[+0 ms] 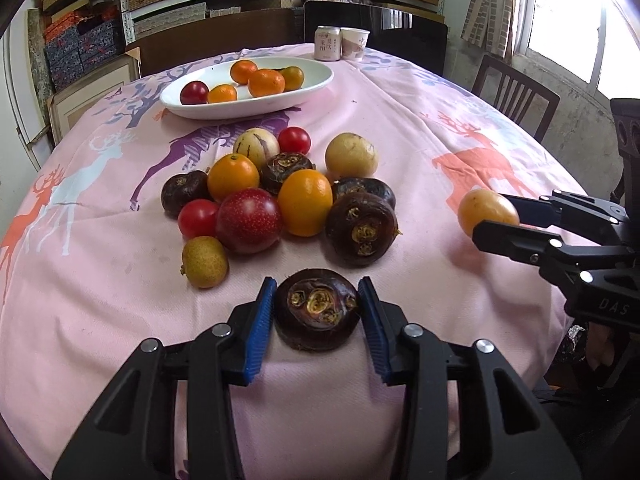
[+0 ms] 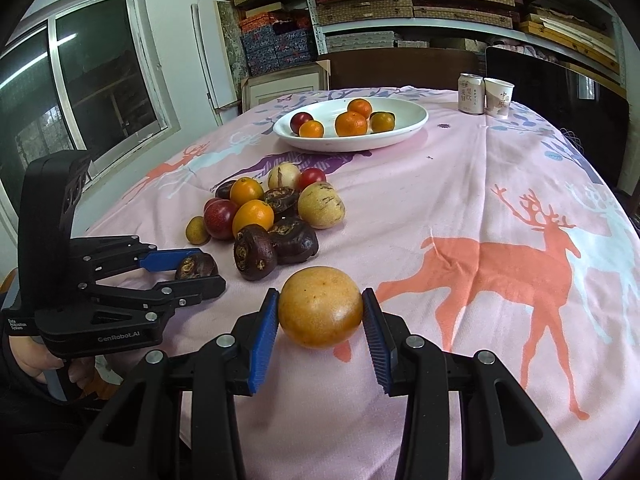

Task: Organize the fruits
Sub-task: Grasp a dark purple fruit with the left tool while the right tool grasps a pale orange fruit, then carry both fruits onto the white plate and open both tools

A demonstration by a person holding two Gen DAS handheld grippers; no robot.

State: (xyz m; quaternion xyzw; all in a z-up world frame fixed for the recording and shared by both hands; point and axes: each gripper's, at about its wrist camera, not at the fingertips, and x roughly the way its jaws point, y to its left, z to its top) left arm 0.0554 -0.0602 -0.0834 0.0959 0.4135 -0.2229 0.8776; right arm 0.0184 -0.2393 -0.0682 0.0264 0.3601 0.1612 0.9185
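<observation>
A dark brown water chestnut (image 1: 318,312) lies on the pink tablecloth, and my left gripper (image 1: 317,282) is shut on it, a blue pad pressing each side. My right gripper (image 2: 320,294) is shut on a round yellow-orange fruit (image 2: 320,314), off to the right of the pile. A loose pile of fruit (image 1: 280,196) sits mid-table: oranges, red tomatoes, a red passion fruit, pale melons and more water chestnuts. Behind it, a white oval plate (image 1: 192,110) holds several small oranges and one red fruit. From the right wrist view, the left gripper (image 2: 210,268) is low at the left.
A drink can (image 1: 327,43) and a paper cup (image 1: 355,43) stand at the table's far edge. Dark chairs (image 1: 512,92) surround the table. Shelves of boxes fill the back wall. A person's hand (image 2: 28,360) holds the left gripper's handle.
</observation>
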